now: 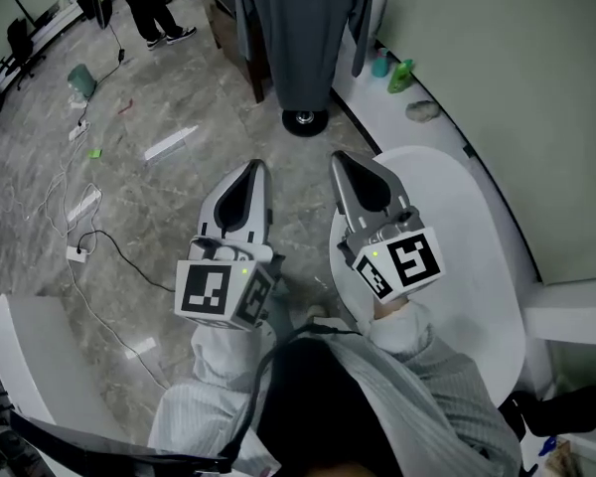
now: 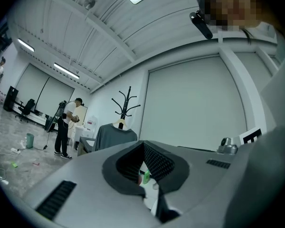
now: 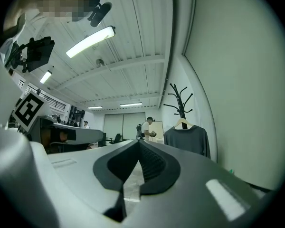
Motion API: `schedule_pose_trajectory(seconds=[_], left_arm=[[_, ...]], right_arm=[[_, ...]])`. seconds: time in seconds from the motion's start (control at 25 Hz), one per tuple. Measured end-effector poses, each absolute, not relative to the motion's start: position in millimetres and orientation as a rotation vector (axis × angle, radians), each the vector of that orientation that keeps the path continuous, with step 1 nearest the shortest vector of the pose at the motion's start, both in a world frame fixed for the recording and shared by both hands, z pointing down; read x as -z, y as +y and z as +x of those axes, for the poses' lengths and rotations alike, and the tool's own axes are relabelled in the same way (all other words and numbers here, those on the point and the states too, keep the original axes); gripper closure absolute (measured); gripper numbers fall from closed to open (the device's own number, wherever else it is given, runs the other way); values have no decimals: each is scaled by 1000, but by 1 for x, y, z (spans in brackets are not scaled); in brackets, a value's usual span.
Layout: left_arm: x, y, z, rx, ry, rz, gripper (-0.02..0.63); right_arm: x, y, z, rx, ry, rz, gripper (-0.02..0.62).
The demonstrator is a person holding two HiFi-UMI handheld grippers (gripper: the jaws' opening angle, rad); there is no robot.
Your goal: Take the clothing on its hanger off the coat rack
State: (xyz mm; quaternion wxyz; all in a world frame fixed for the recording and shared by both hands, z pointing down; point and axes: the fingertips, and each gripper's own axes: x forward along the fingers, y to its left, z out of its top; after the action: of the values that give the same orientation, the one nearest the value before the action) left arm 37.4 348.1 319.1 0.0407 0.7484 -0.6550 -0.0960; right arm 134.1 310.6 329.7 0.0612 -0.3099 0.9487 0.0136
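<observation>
A dark grey sweater (image 1: 303, 28) hangs on a pale hanger (image 3: 182, 123) from a black coat rack (image 3: 179, 99) by the wall, ahead of me. The rack's round foot (image 1: 305, 119) shows on the floor under the garment. In the left gripper view the sweater (image 2: 115, 136) and rack (image 2: 127, 101) stand some way off. My left gripper (image 1: 254, 170) and right gripper (image 1: 339, 160) are held side by side in front of my body, well short of the rack. Both are shut with nothing between the jaws.
A white round table (image 1: 477, 266) stands at my right against the wall. Green bottles (image 1: 401, 75) sit on a ledge by the rack. Cables (image 1: 79, 246) and scraps lie on the marble floor at left. A person (image 1: 144, 3) stands far back left.
</observation>
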Motion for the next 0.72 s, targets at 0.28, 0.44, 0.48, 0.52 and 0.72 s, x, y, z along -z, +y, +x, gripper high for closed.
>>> schedule_pose_trajectory(seconds=[0.28, 0.44, 0.48, 0.52, 0.72], left_arm=[[-324, 223, -39, 260, -1916, 2385, 601], [-316, 153, -99, 243, -1837, 2447, 601], [-311, 138, -111, 240, -1813, 2467, 601], [-307, 124, -123, 232, -1793, 2484, 601], [-328, 47, -164, 160, -1728, 2500, 601]], right_arm=[[-342, 191, 66, -46, 2838, -1089, 594], [-333, 125, 1, -52, 2810, -1161, 594], [-329, 114, -12, -56, 2801, -1179, 594], [-326, 102, -23, -62, 2795, -1199, 594], [-340, 38, -56, -39, 2799, -1306, 594]])
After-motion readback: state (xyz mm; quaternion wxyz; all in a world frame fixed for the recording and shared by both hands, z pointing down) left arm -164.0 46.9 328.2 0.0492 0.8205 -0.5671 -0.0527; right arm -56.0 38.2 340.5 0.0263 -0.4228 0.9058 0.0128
